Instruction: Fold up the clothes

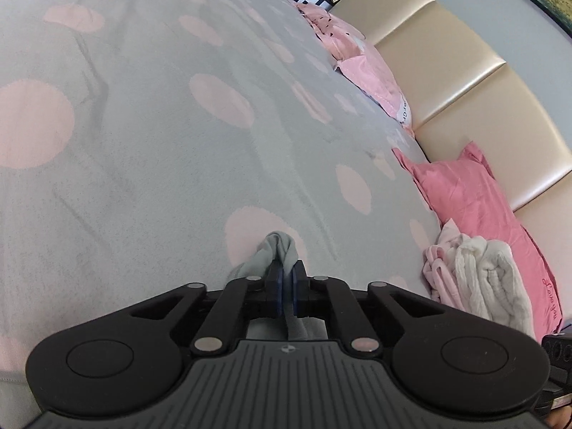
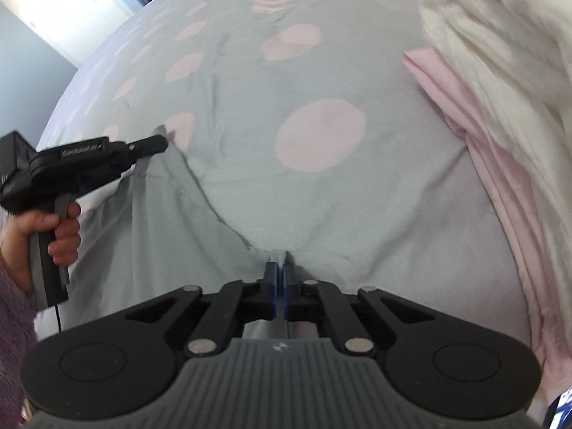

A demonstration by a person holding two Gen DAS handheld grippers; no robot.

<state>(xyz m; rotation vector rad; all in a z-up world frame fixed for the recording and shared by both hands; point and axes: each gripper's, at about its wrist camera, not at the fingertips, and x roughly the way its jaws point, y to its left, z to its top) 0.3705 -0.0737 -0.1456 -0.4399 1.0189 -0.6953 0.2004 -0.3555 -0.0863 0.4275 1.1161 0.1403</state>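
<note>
Between my left tongs (image 1: 285,274) and right tongs (image 2: 280,272), both clamped on its bunched edges, the thin plain grey garment (image 2: 150,228) sags low over the pink-dotted grey bedspread (image 2: 321,186). Grasping step; next I'd lift it, spreading evenly.

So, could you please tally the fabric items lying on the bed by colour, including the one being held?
Grey: 1, the grey garment, pinched by the left gripper and the right gripper.
White: 1, the white knit.
Pale pink: 1, the pale pink garment beside the knit.
Pink: 3 pillows.
Total: 6
</note>
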